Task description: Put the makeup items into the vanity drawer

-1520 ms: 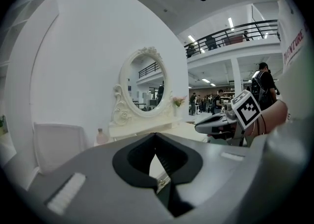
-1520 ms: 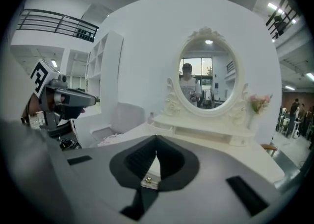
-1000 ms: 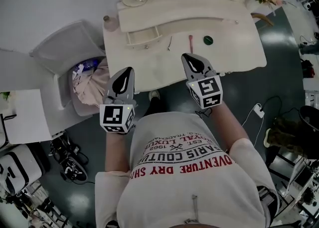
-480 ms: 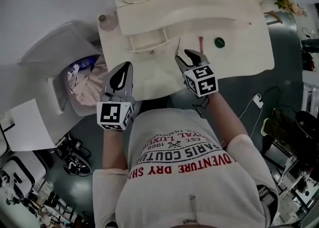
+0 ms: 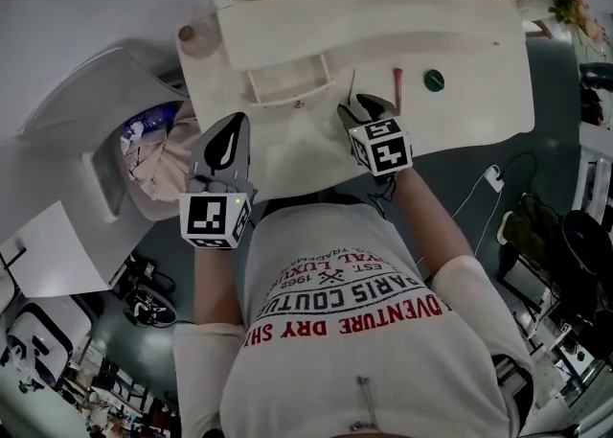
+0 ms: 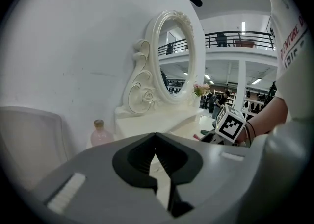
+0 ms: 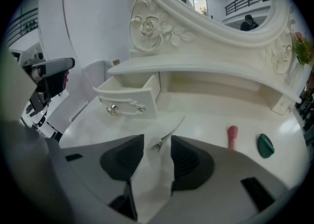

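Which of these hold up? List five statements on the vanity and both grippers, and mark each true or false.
1. The vanity drawer stands open. True.
2. The right gripper's jaws are clamped shut. False: they stand apart and have just been opening. The near end of the slim metal clip shows in the gap, ungripped.
3. The pink tube lies inside the drawer. False: it lies on the vanity top, beside the green round item.
4. The left gripper's jaws are together with nothing between them. True.
5. A pink bottle stands upright on the vanity. True.
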Available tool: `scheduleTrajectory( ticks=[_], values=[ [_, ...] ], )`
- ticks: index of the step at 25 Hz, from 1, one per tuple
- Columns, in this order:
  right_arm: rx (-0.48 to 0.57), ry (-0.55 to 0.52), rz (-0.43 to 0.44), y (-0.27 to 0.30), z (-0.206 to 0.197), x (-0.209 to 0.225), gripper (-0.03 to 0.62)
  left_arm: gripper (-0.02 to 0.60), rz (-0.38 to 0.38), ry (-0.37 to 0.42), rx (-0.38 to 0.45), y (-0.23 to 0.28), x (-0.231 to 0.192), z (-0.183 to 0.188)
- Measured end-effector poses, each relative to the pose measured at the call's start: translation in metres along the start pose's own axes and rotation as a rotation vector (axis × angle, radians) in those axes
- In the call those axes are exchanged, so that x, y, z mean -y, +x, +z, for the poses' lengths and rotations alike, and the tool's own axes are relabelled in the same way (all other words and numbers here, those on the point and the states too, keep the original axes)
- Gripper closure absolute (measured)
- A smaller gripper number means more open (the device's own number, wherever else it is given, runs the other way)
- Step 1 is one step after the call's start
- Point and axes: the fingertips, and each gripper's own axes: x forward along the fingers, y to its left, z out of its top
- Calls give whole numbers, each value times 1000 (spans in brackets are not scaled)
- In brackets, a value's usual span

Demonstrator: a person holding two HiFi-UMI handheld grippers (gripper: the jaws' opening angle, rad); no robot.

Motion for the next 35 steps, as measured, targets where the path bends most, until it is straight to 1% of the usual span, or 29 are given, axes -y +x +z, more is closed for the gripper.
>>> scheduleTrajectory(
  ticks=[2, 5, 6, 9, 10, 12, 15, 18, 23, 26, 29, 32, 35],
  values=[
    [-20, 7, -17, 8, -2, 3, 439, 571, -2, 10, -9, 4, -2, -2],
    [-44, 26, -54, 15, -4, 10, 439, 571, -11, 4, -21, 8, -5, -6],
    [-49, 29, -66, 16, -4, 11, 462, 571, -13, 1, -26, 9, -6, -8],
    [-59, 32, -80, 16, -3, 12, 467, 571, -9, 0, -41, 10, -12, -12],
    [-62, 36, -83, 17, -3, 13, 479, 571, -8, -2, -44, 11, -14, -13],
    [-69, 50, -82, 17, -3, 14, 537, 571, -10, -2, -46, 13, -15, -12],
    [-80, 63, -80, 16, -5, 17, 539, 571, -18, 2, -41, 16, -13, -8],
    [-59, 61, -100, 8, 0, 21, 540, 571, -24, 8, -33, 16, -10, -3],
    [34, 53, -113, -18, 24, 29, 540, 571, -16, 25, -18, 13, -2, 9],
    [85, 8, -97, -37, 42, 30, 540, 571, -1, 26, 0, 9, 7, 18],
    [114, -49, -60, -48, 57, 27, 539, 571, 44, 28, 29, 6, 10, 31],
    [140, -125, 6, -49, 73, 14, 540, 571, 108, 9, 63, -2, 10, 41],
    [155, -198, 82, -50, 87, -5, 539, 571, 146, 5, 74, -13, 12, 44]
  ],
)
